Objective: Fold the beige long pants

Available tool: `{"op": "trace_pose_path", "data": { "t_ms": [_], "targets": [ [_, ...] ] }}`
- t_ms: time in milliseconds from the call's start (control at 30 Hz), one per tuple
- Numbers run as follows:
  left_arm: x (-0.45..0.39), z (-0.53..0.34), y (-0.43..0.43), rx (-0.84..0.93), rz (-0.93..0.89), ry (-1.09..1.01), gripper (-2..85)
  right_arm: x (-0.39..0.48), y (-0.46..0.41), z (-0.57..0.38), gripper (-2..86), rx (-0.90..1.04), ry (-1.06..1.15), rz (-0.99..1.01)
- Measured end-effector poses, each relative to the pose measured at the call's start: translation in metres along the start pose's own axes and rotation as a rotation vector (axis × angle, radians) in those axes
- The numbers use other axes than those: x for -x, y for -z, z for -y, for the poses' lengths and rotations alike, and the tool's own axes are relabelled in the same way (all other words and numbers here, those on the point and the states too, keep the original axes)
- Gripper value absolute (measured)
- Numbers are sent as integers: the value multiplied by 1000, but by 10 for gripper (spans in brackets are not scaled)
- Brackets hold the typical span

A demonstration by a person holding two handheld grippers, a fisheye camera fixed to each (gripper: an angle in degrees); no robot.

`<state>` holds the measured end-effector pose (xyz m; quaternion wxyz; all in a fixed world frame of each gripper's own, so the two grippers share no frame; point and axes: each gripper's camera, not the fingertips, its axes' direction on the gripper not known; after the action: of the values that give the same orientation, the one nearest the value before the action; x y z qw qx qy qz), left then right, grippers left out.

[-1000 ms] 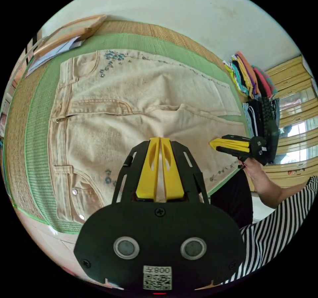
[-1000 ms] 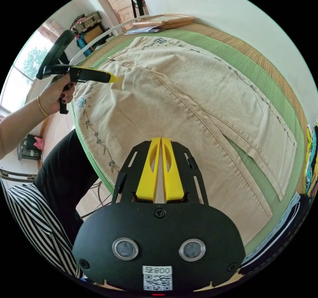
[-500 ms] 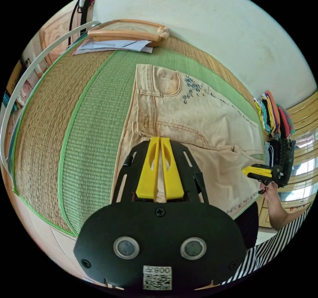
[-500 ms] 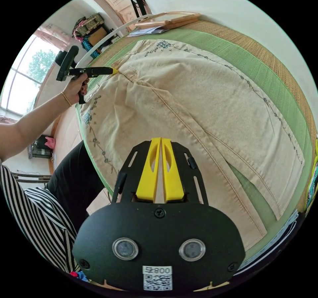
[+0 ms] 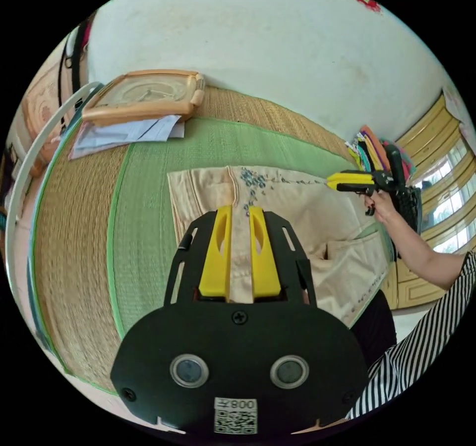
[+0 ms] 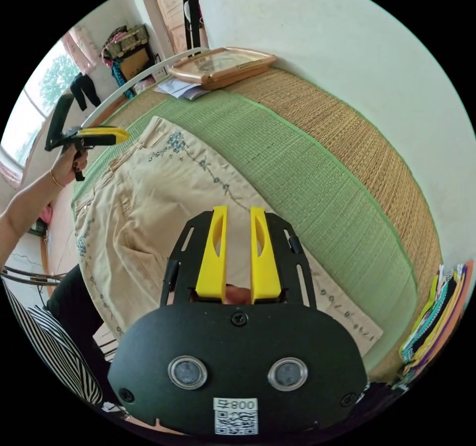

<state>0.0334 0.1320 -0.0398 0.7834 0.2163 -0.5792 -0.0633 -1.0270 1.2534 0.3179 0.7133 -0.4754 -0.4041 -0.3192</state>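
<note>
Pants [image 5: 297, 218] lie flat on the green mat [image 5: 148, 208], one half doubled over. Left gripper [image 5: 240, 213] and right gripper [image 6: 237, 213] hover above them, jaws parted, holding nothing. Likely step: second fold; next, gripping the edges.

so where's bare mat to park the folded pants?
Free: the green mat between the beige long pants and the wall, and the strip between the waistband and the papers. Crowded: the corner with the framed clock, and the stacked clothes at the other end.
</note>
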Motion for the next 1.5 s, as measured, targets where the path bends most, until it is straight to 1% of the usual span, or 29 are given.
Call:
{"op": "trace_pose_path", "data": {
  "t_ms": [67,100,167,267,333,467,533,600,667,800,900,967,1100,1300,1500],
  "targets": [
    [5,34,-15,97,62,-66,64,0,-15,29,81,57,39,-35],
    [6,42,-18,116,82,-79,64,1,-18,35,81,65,47,-44],
    [7,71,-30,212,142,-138,69,5,-26,56,85,87,76,-65],
    [6,101,-40,287,171,-196,80,11,-35,79,89,108,108,-79],
    [4,115,-51,366,202,-246,89,14,-42,92,90,136,120,-82],
    [-1,133,-73,505,326,-345,102,21,-50,114,88,162,147,-72],
    [-1,137,-85,565,340,-376,107,25,-52,121,87,173,157,-64],
    [-2,143,-90,587,332,-398,108,26,-51,129,86,183,157,-57],
    [2,150,-92,619,289,-401,105,26,-49,137,86,192,157,-40],
    [0,154,-95,641,283,-407,91,30,-44,149,81,212,142,-23],
    [-11,152,-99,667,273,-434,54,36,-38,156,70,222,135,-31],
    [-22,145,-99,652,331,-455,40,41,-31,160,44,239,123,-24],
    [-32,137,-87,595,370,-439,28,49,-18,164,26,264,107,-24],
    [-49,121,-48,506,388,-434,17,71,42,166,18,237,89,-72],
    [-76,87,-8,414,414,-452,15,105,131,145,16,154,41,-98]
  ]
}}
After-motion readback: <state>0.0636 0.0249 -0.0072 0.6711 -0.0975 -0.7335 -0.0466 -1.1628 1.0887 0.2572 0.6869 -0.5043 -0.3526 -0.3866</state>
